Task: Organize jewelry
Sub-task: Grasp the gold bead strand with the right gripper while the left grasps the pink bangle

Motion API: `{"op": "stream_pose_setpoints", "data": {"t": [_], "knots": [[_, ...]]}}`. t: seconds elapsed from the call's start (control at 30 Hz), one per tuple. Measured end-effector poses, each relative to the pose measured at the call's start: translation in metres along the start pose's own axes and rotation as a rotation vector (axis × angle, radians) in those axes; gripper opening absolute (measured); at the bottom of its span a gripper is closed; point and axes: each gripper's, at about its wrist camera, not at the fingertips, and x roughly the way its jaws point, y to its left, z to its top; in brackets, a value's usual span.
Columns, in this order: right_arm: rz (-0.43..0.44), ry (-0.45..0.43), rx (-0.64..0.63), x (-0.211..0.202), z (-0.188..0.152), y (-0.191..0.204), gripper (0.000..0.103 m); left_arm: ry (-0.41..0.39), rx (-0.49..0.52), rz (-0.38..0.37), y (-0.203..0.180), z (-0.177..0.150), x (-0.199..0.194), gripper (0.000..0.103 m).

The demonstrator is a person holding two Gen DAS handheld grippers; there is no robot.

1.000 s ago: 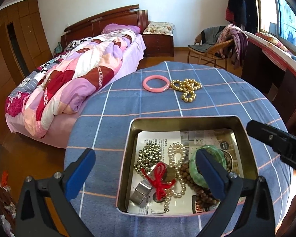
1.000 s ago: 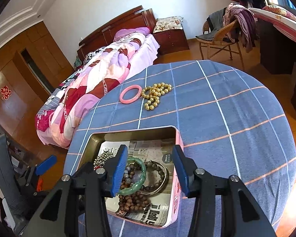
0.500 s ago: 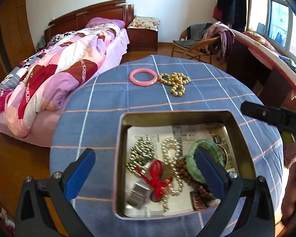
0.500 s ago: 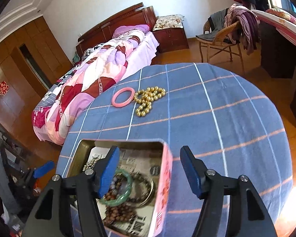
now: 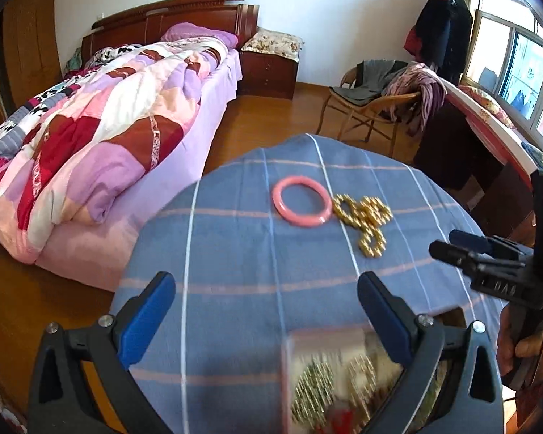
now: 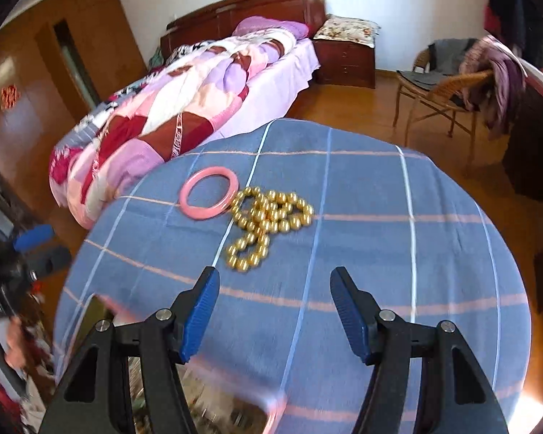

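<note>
A pink bangle [image 5: 302,200] [image 6: 209,198] and a gold bead necklace [image 5: 366,219] [image 6: 268,221] lie side by side on the far part of the round table with the blue checked cloth [image 5: 253,260] [image 6: 398,253]. The open tin box [image 5: 340,376] [image 6: 199,408] with jewelry in it sits at the near edge, blurred and partly behind the fingers. My left gripper [image 5: 266,302] is open and empty over the cloth. My right gripper [image 6: 274,294] is open and empty, just short of the necklace. It also shows at the right edge of the left wrist view [image 5: 488,264], held by a hand [image 5: 525,347].
A bed with a patchwork quilt [image 5: 101,123] stands left of the table. A wicker chair draped with clothes [image 5: 387,90] and a long desk under the window [image 5: 488,133] are at the back right. Wooden floor surrounds the table.
Both grippers have moved from over the tin box toward the bangle and necklace. The box has slid to the bottom of both views. The right gripper's jaws stand wider than a second ago.
</note>
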Motion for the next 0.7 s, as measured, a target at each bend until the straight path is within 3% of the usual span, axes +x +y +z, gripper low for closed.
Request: {"op": "stream_pose_setpoints", "data": {"t": [0.1, 0.33, 0.5, 0.7], "knots": [[0.012, 0.028, -0.019, 0.025, 0.015, -0.001, 0.064, 0.017, 0.03, 0.012, 0.004, 0.015, 0.021, 0.101], [-0.008, 0.091, -0.107, 0.076, 0.04, 0.001, 0.064, 0.13, 0.063, -0.044, 0.002, 0.036, 0.088, 0.088], [0.051, 0.14, -0.146, 0.098, 0.047, 0.0, 0.065, 0.18, 0.124, -0.124, -0.011, 0.048, 0.116, 0.088], [-0.002, 0.091, -0.332, 0.106, 0.039, 0.02, 0.068, 0.193, 0.197, -0.102, -0.024, 0.047, 0.129, 0.084]]}}
